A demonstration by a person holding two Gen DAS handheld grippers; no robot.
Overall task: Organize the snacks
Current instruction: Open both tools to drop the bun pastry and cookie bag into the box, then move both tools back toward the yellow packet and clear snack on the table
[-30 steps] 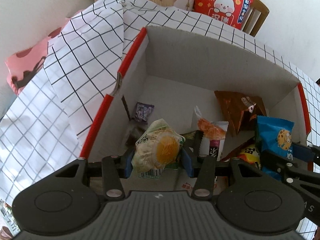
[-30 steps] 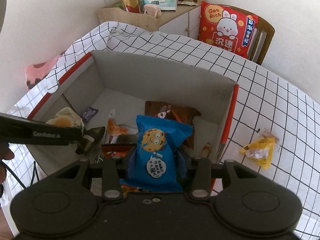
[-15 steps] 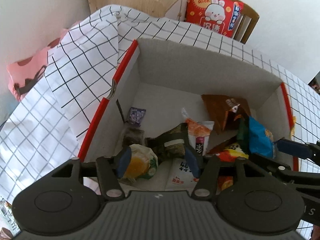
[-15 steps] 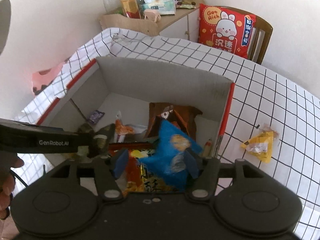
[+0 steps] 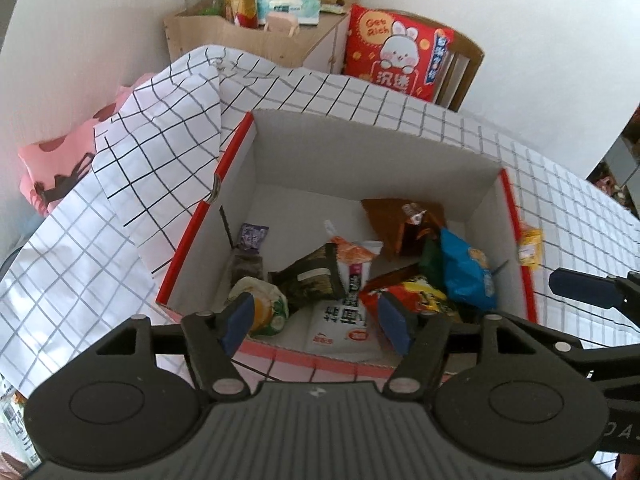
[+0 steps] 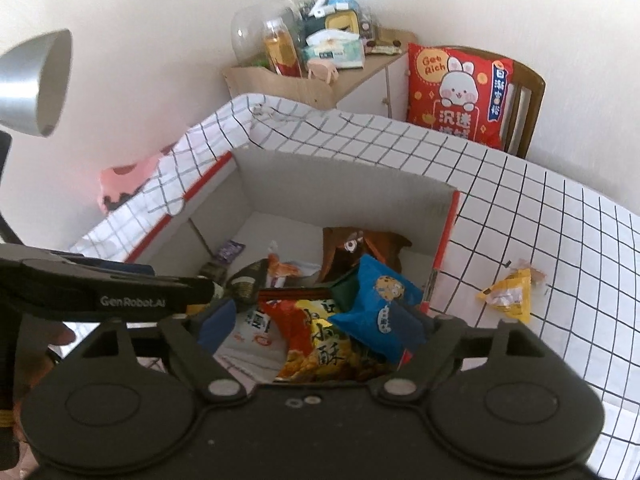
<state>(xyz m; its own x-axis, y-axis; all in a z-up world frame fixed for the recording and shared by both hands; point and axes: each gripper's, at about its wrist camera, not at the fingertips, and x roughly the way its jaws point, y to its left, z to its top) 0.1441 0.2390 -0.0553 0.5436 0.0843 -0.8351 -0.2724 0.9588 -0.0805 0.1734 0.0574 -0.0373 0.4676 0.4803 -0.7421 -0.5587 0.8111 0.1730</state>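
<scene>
Left wrist view shows the left gripper (image 5: pixel 316 322) spread wide and holding nothing above the cardboard box (image 5: pixel 372 152), where the green snack pack (image 5: pixel 266 306) lies. Right gripper (image 6: pixel 310 326) is likewise released, the blue cookie bag (image 6: pixel 378 306) resting among the snacks inside.

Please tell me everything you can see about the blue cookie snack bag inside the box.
The blue cookie snack bag is a glossy, puffy plastic pouch with a cartoon cookie face and a white round label. It lies tilted inside the cardboard box, near the box's right red-edged wall, resting on a red and yellow snack bag and against a brown pouch behind it. The open right tongs do not hold it.
</scene>
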